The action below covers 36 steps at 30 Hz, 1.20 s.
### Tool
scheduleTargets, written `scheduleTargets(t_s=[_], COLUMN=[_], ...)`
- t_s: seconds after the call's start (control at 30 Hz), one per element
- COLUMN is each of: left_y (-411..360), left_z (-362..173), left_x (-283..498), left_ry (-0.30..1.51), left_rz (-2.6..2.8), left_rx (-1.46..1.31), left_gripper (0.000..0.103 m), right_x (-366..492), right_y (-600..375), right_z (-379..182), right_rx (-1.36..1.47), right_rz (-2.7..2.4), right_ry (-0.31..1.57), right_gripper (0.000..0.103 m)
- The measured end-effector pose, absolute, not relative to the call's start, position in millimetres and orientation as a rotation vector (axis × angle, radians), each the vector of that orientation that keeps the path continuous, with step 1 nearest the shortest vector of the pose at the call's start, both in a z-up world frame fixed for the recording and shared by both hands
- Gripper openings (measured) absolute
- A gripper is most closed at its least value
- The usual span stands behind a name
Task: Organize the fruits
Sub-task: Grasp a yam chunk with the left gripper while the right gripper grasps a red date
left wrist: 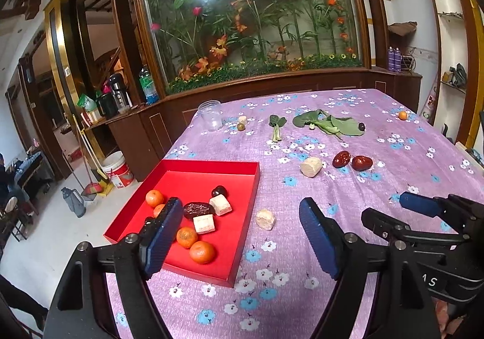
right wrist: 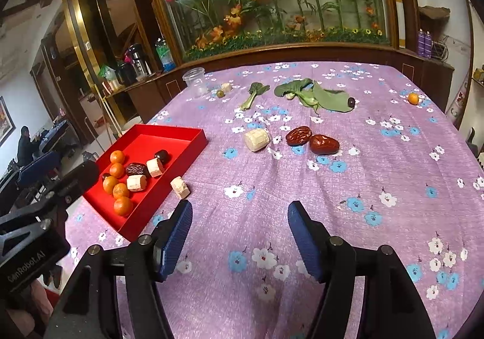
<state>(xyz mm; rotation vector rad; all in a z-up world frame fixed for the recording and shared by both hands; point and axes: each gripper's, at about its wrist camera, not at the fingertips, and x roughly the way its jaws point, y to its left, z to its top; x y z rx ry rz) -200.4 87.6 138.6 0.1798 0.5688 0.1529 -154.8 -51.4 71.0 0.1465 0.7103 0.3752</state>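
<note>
A red tray (left wrist: 211,169) (right wrist: 157,139) on the purple cloth holds several small oranges (left wrist: 202,252), a dark date, a dark round fruit and pale chunks. Just right of it lies one more pale chunk (left wrist: 265,219) (right wrist: 180,187). Further back are a pale cylinder (left wrist: 310,166) (right wrist: 256,139) and two red dates (left wrist: 351,161) (right wrist: 313,141). A lone orange (left wrist: 402,115) (right wrist: 413,98) sits far right. My left gripper (left wrist: 239,212) hovers open over the tray's right edge, holding nothing. My right gripper (right wrist: 240,212) is open and empty over bare cloth.
Green leaves (left wrist: 329,124) (right wrist: 314,95) with a dark round fruit (left wrist: 361,126) lie at the back. A clear jar (left wrist: 211,115) (right wrist: 195,82), a small green fruit (left wrist: 240,126) and a pale bit stand back left. The table's left edge drops to the floor beside the tray.
</note>
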Motion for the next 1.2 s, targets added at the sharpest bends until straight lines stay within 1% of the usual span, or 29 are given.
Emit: scheduleTargets(t_s=[0.13, 0.23, 0.4, 0.63, 0.8, 1.0, 1.13, 1.2], left_y=[81.4, 77.7, 74.6, 74.1, 81.9, 91.0, 89.5, 82.3], left_z=[138.3, 139.0, 135.5, 115.6, 101.4, 82.8, 73.4, 70.4], left_x=[-201.2, -202.0, -195.3, -166.5, -142.9, -101.8, -69.1, -49.3], left_ry=[0.571, 0.569, 0.588, 0.675, 0.721, 0.803, 0.846, 0.844], left_rz=[0.149, 0.146, 0.145, 0.097, 0.055, -0.057, -0.155, -0.179], left_rx=[0.19, 0.2, 0.211, 0.194, 0.153, 0.028, -0.046, -0.027], left_gripper=[0.079, 0.079, 0.079, 0.079, 0.079, 0.079, 0.079, 0.079], right_x=[-160.7, -159.9, -153.6, -133.2, -107.8, -65.3, -31.4, -12.5], right_y=[-56.7, -60.9, -66.1, -82.0, -110.6, -149.4, -153.3, -145.8], right_z=[71.5, 70.7, 64.4, 46.9, 36.6, 31.7, 31.1, 28.4], right_rx=[0.152, 0.162, 0.179, 0.213, 0.228, 0.245, 0.256, 0.233], right_rz=[0.373, 0.368, 0.369, 0.341, 0.278, 0.205, 0.239, 0.261], right_ry=[0.699, 0.699, 0.715, 0.758, 0.79, 0.835, 0.857, 0.863], right_gripper=[0.071, 0.074, 0.074, 0.074, 0.074, 0.074, 0.074, 0.074])
